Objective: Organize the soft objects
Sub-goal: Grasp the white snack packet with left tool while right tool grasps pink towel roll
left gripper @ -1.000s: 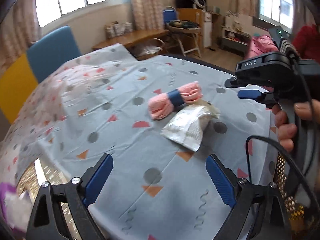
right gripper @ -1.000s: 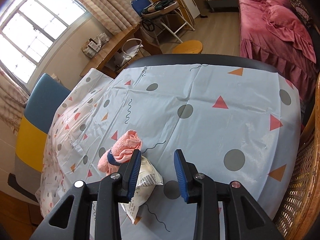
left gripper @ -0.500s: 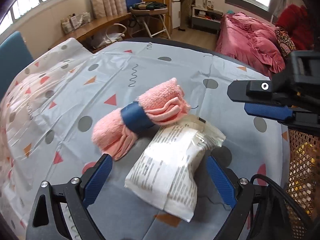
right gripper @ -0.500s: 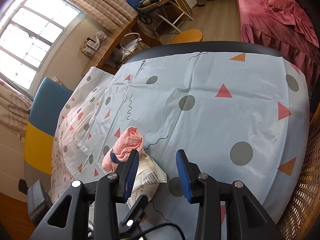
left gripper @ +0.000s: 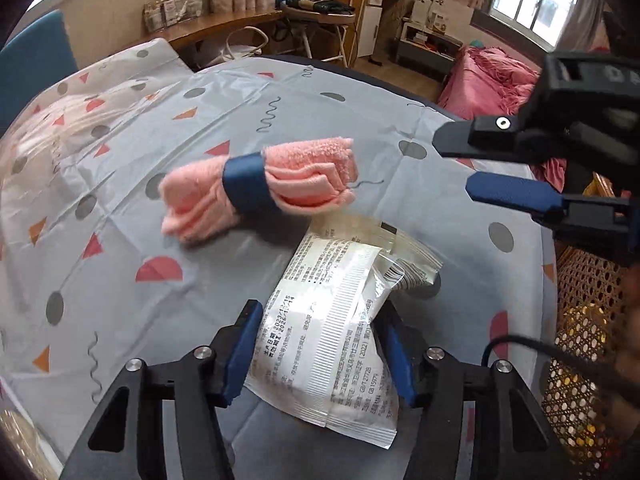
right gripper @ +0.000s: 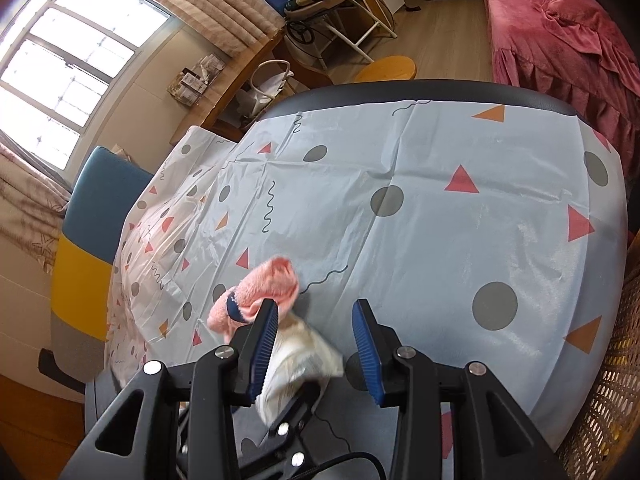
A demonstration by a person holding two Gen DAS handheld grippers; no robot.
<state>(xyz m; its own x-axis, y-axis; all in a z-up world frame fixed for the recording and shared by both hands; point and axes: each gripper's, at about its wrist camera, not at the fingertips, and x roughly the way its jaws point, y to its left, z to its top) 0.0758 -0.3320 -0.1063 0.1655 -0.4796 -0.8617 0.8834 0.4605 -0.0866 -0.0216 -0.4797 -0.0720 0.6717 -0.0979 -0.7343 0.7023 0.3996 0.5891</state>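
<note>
Count on the surface (left gripper: 420,184): one pink rolled towel (left gripper: 260,188) ahead of the left tool (left gripper: 320,354); one white printed packet (left gripper: 336,336) between its fingers. Two tools total, the right tool (right gripper: 316,350) included. Possibly one wicker basket (left gripper: 584,360) at right, partly cut off.

Bright daylight from the window (right gripper: 68,80) (blown out), fisheye-bent edges, slight motion blur.

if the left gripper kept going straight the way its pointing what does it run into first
The left gripper already has the white packet between its blue fingers, so it would press into that first. Beyond the packet lies the pink towel roll on the tablecloth, though depth is hard to judge.
</note>
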